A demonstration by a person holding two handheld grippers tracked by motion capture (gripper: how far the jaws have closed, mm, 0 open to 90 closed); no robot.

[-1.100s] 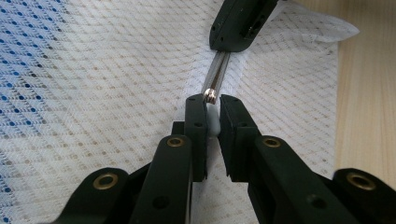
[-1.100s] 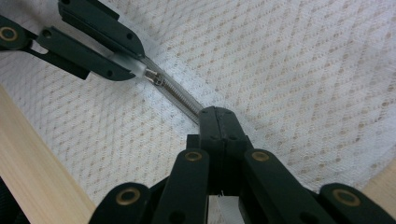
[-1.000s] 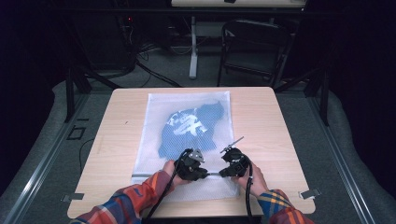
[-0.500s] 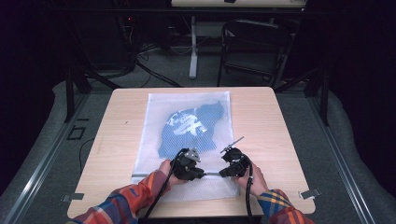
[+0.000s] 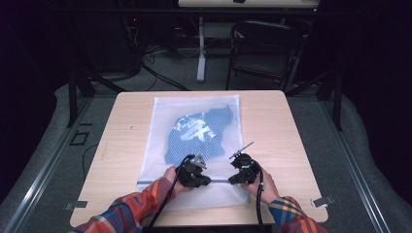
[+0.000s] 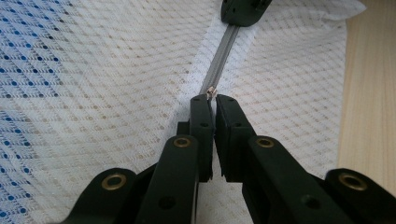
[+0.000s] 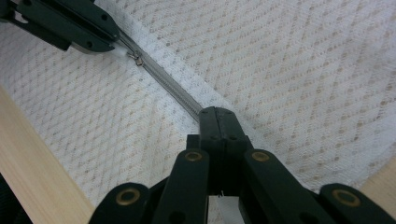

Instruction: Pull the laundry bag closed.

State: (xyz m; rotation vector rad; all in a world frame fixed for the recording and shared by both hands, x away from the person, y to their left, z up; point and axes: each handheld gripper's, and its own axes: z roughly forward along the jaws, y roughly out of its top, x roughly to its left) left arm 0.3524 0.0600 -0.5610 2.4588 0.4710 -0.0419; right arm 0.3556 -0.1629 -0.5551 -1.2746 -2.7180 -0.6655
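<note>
A white mesh laundry bag (image 5: pixel 194 109) lies flat on the table with a blue printed garment (image 5: pixel 197 133) inside. A grey zipper (image 5: pixel 219 180) runs across the bag's near end. My left gripper (image 5: pixel 206 180) is shut on the zipper pull (image 6: pixel 211 92), which pokes out at its tips; its jaws have just closed a little further. To its right, my right gripper (image 5: pixel 234 180) is shut on the zipper tape (image 7: pixel 177 95), tips pressed together on the bag. The right gripper view has the left gripper (image 7: pixel 119 44) at its upper left, and the left gripper view has the right gripper (image 6: pixel 243 11) at its top.
The wooden table (image 5: pixel 291 145) has bare wood on both sides of the bag. Its front edge runs just under the person's plaid sleeves (image 5: pixel 131 213). Beyond the table, a dark chair (image 5: pixel 265 46) and cables stand on the floor.
My left gripper has shifted slightly to the left along the zipper. The right gripper has kept still.
</note>
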